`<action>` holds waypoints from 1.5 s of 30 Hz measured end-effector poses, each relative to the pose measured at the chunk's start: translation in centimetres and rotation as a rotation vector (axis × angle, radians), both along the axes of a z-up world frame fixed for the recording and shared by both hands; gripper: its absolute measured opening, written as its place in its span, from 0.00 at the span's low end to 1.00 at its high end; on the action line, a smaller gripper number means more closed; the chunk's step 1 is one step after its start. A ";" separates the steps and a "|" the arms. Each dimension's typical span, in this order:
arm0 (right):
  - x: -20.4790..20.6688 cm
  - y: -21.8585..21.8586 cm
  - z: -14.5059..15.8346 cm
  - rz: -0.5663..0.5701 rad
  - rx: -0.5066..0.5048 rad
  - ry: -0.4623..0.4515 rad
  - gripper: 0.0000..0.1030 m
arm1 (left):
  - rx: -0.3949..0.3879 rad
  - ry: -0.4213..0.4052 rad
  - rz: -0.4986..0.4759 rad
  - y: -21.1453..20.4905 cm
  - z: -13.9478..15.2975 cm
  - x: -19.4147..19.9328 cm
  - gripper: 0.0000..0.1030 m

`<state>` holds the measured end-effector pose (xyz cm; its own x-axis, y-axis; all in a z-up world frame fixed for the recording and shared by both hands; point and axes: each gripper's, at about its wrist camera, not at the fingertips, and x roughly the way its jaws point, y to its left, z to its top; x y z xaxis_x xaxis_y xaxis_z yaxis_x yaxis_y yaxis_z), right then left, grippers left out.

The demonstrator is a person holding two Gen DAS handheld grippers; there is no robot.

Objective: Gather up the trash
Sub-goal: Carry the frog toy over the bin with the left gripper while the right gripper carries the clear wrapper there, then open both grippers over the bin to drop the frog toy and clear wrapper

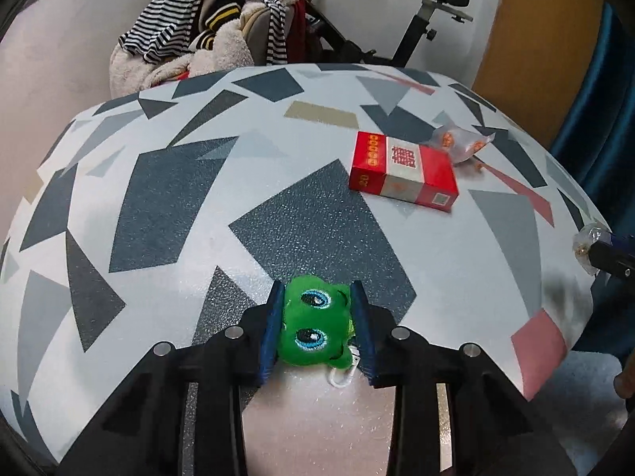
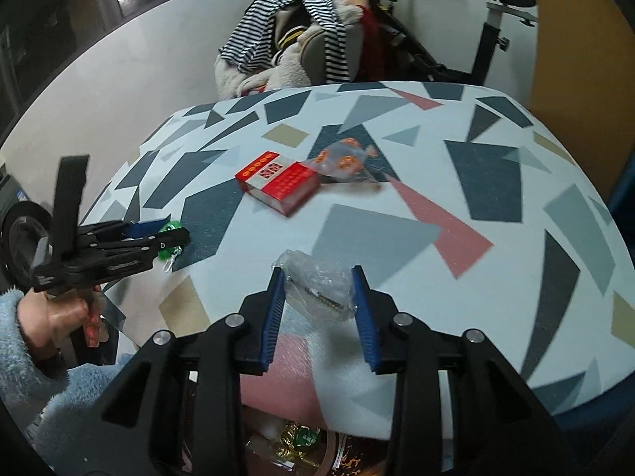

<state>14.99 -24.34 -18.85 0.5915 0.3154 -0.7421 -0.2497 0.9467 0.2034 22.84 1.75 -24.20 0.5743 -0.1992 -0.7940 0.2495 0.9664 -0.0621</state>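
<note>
Your left gripper (image 1: 317,327) is clamped on the green frog toy (image 1: 313,327) near the table's (image 1: 158,182) near-left edge. Your right gripper (image 2: 319,311) pinches a clear plastic wrapper (image 2: 317,285) at the near edge. Farther in lie a red box (image 2: 278,184) and a candy bag (image 2: 343,160), touching, with bare tabletop around them.

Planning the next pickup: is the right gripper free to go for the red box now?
Probably not yet. The right gripper is shut on a clear plastic wrapper; the red box lies unobstructed farther across the table, so it must drop the wrapper first.
</note>
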 end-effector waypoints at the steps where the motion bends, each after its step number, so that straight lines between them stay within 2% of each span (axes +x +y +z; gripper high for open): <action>1: -0.2 -0.1 0.0 -0.002 0.001 -0.001 0.35 | -0.011 0.001 -0.006 0.1 0.1 -0.3 0.30; 6: -1.4 -0.7 0.4 -0.009 0.017 -0.009 0.35 | -0.017 -0.031 -0.055 -0.3 1.7 -2.9 0.30; 10: -2.4 -0.8 0.7 -0.004 0.030 -0.013 0.35 | -0.033 -0.068 -0.124 -1.1 3.5 -6.5 0.30; 15: -3.9 -0.5 0.7 0.006 0.035 -0.012 0.35 | -0.061 -0.079 -0.179 -2.2 4.0 -11.2 0.30; 19: -5.1 -0.3 0.6 0.019 0.029 -0.013 0.35 | -0.067 -0.052 -0.231 -3.5 2.6 -15.2 0.30; 24: -6.1 -0.2 0.1 0.019 0.036 -0.002 0.35 | -0.068 0.003 -0.269 -4.5 0.3 -17.7 0.30; 33: -7.3 -0.1 -0.8 0.029 0.030 0.027 0.35 | -0.050 0.068 -0.264 -4.4 -2.5 -18.5 0.32; 34: -7.4 -0.1 -1.0 0.030 0.030 0.030 0.35 | -0.056 0.079 -0.260 -4.3 -2.7 -18.5 0.36; 35: -7.6 -0.1 -1.1 0.030 0.031 0.032 0.35 | -0.067 0.081 -0.257 -4.2 -2.7 -18.5 0.46; 37: -7.9 0.0 -1.4 0.033 0.032 0.036 0.35 | -0.081 0.062 -0.237 -3.7 -2.4 -18.6 0.57; 39: -8.1 0.2 -1.8 0.040 0.031 0.044 0.35 | -0.086 0.042 -0.208 -3.3 -1.9 -18.6 0.60; 43: -8.5 0.7 -2.6 0.056 0.030 0.062 0.35 | -0.088 -0.028 -0.112 -1.6 0.1 -18.8 0.74; 45: -8.7 1.0 -3.1 0.066 0.029 0.073 0.35 | -0.081 -0.058 -0.078 -1.0 1.1 -18.9 0.78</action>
<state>6.30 -23.32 -21.91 0.5131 0.3742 -0.7724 -0.2950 0.9220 0.2507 3.97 0.79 -23.14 0.5991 -0.3077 -0.7392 0.3295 0.9362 -0.1227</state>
